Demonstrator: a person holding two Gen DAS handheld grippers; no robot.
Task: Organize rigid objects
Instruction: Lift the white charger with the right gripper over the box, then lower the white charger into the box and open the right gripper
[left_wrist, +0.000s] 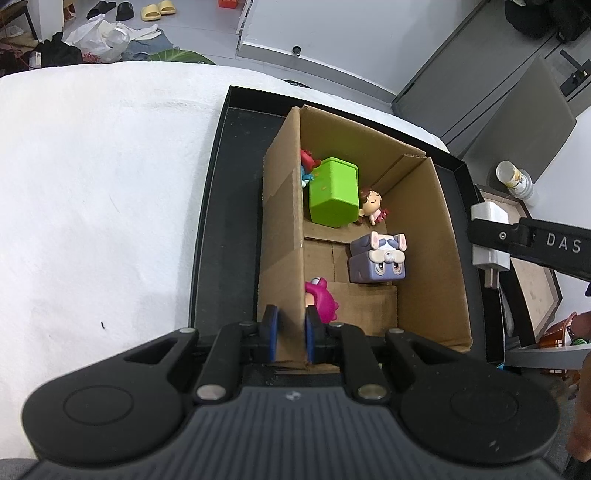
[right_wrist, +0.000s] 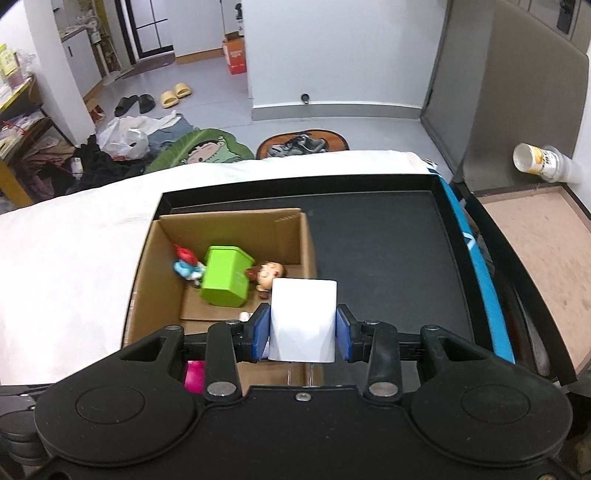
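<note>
Left gripper is pinching the box wall (jaws nearly closed); right gripper is gripping a white charger just above the box.

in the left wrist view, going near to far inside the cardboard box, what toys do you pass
pink toy → purple animal cube → green box, with the doll beside it → red and blue figure, half hidden by the box wall
</note>
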